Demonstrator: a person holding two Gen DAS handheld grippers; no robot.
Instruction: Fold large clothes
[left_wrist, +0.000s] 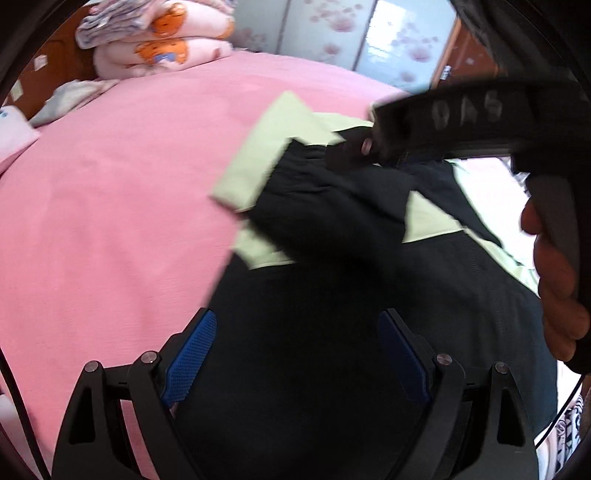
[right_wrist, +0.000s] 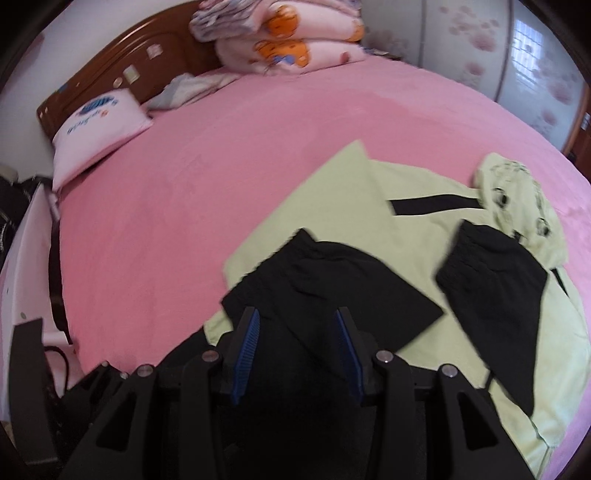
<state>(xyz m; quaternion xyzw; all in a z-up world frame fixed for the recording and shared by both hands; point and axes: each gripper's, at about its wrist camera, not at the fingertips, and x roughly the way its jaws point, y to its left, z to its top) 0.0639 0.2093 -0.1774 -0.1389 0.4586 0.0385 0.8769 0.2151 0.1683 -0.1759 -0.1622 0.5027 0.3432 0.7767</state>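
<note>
Across the pink bed: the jacket (right_wrist: 424, 236) lies spread flat, pale green with black panels, well short of the headboard (right_wrist: 122, 74) and the stacked quilts (right_wrist: 295, 40).
Jacket's lay: its hood (right_wrist: 517, 203) sits at the far right in the right wrist view; the black lower body runs back towards the cameras, so the long axis goes from near left to far right.
Sleeves: both black sleeves are already crossed inward over the green chest, one just ahead of the right claw, the other near the hood.
Left claw (left_wrist: 297, 363): released, blue pads wide apart, nothing between them; it hangs over the black lower part of the jacket, with the bed's bare pink sheet (left_wrist: 110, 221) off to its left.
Right claw (right_wrist: 297, 354): released too, jaws moderately parted with only dark cloth seen beneath, not pinched; the frame is blurred, so contact with the fabric cannot be told.
Right claw, from the left wrist view: its black body (left_wrist: 461, 122) crosses the upper right, gripped by the person's hand (left_wrist: 554, 280).
Relation that matters: both claws sit over the near, black end, the hood end lying away from them.
Likely next step: I judge a lengthwise fold, taking the near end along the long axis up to the hood.
Risk: the loose sleeves may slip out as the cloth lifts.
</note>
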